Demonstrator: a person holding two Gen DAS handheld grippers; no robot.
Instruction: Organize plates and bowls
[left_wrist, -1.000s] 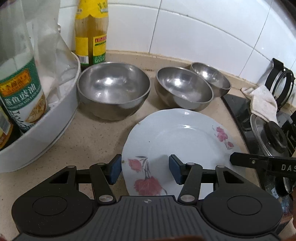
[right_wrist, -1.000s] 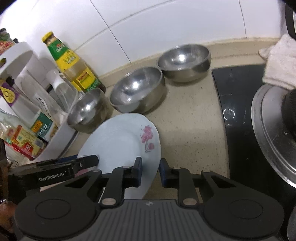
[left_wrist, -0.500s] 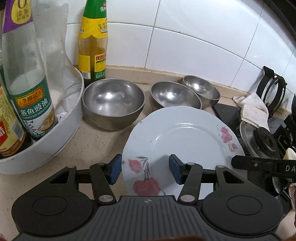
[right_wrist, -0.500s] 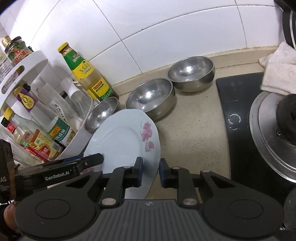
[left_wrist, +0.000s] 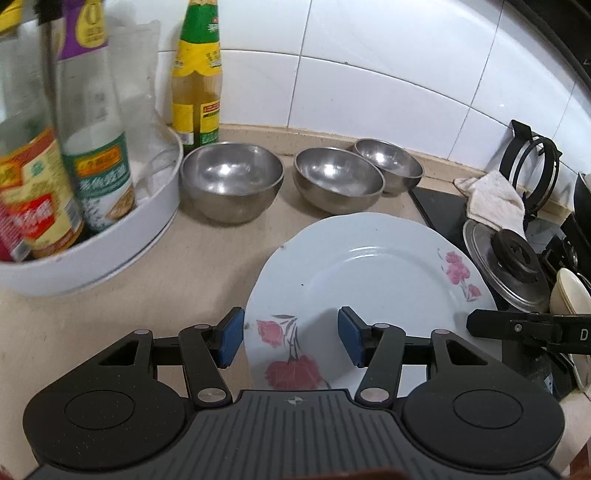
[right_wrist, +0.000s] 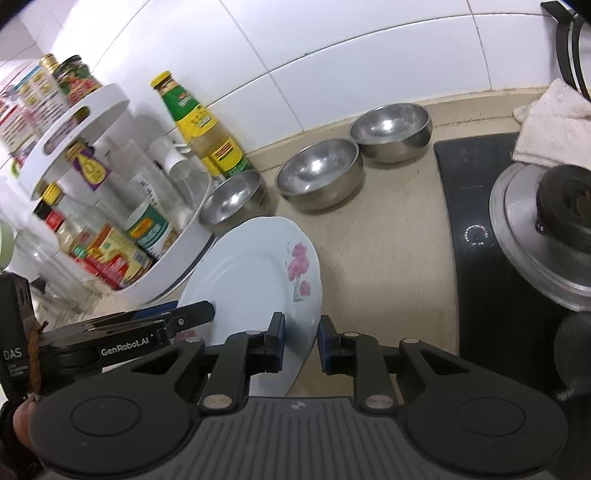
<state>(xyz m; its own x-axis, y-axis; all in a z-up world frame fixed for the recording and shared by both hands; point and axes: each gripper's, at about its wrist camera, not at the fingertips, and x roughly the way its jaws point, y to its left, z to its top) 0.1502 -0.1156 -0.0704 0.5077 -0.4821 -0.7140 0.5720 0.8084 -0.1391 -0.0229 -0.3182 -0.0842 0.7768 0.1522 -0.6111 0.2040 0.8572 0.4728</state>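
Left wrist view: white spice rack with sauce bottles at far left, a yellow-labelled bottle against the tiles, then three steel bowls in a row along the back of the counter. The floral plate is off the counter, tilted, in front of the bowls. Left gripper points steeply down, jaws released and standing either side of the plate's near edge; pads not pressing, so it carries no load. Right wrist view: right gripper also angled down, clenched on the plate's right rim, one pad on each face. Whole plate hangs from this single edge pinch. Risks, judged: glazed rim could slip or pivot between the pads, since the weight sits far to the left of the grip; a drop would land on the counter or clip the nearest bowl. The plate's left edge sits close to the rack base; a swing that way could knock it. To the right, pot lid and cloth lie well apart from the plate.
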